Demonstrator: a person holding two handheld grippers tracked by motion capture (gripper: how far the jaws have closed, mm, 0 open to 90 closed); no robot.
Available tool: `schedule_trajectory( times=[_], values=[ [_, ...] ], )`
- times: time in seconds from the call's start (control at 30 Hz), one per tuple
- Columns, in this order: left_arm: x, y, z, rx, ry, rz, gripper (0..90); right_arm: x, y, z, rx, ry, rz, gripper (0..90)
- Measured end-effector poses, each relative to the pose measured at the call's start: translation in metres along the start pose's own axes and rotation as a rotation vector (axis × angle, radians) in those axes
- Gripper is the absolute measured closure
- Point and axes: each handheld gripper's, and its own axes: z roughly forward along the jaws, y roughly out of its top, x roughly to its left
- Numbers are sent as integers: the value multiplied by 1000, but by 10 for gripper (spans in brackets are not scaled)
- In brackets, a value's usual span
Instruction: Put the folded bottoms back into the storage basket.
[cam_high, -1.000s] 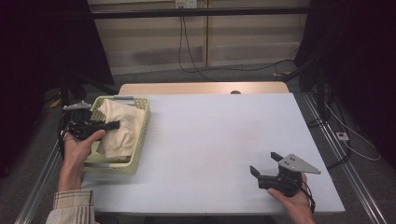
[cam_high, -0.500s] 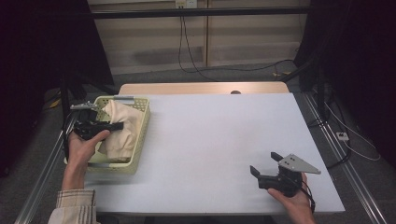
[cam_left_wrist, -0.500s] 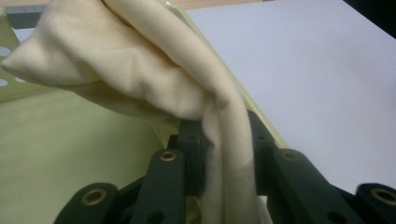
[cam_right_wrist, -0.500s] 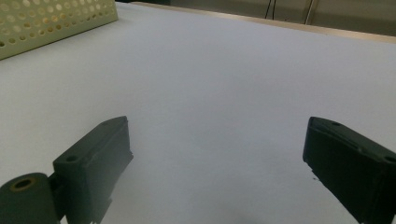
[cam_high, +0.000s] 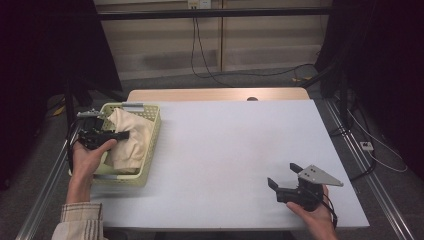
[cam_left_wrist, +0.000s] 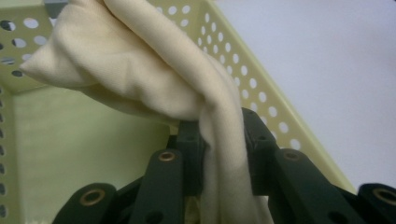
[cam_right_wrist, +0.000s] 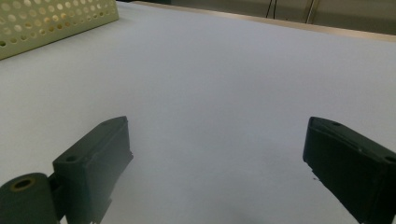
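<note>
Soft, matt cream cloth (cam_left_wrist: 140, 70) folds into a perforated pale-yellow plastic basket (cam_high: 150, 145). The worktop (cam_high: 240, 150) is smooth, matt white with a bare wood edge; each tool (cam_high: 283, 176) is matt black plastic.

Left gripper (cam_left_wrist: 223, 140) | jaws clamped on fold of cream fabric cloth (cam_left_wrist: 140, 70) | inside pale yellow perforated plastic basket (cam_left_wrist: 261, 88) | white tabletop (cam_left_wrist: 336, 70) beyond
</note>
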Motion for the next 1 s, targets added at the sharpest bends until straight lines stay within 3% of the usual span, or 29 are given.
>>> schedule_trajectory(
  times=[0.07,0.43,1.0],
  values=[
    [0,0,0,4,19,2,732,0,0,0,1,-1,0,75],
    [0,7,7,6,34,18,732,1,0,2,6,-4,-2,74],
    [8,2,12,10,128,27,716,1,0,0,3,-6,1,74]
  ],
)
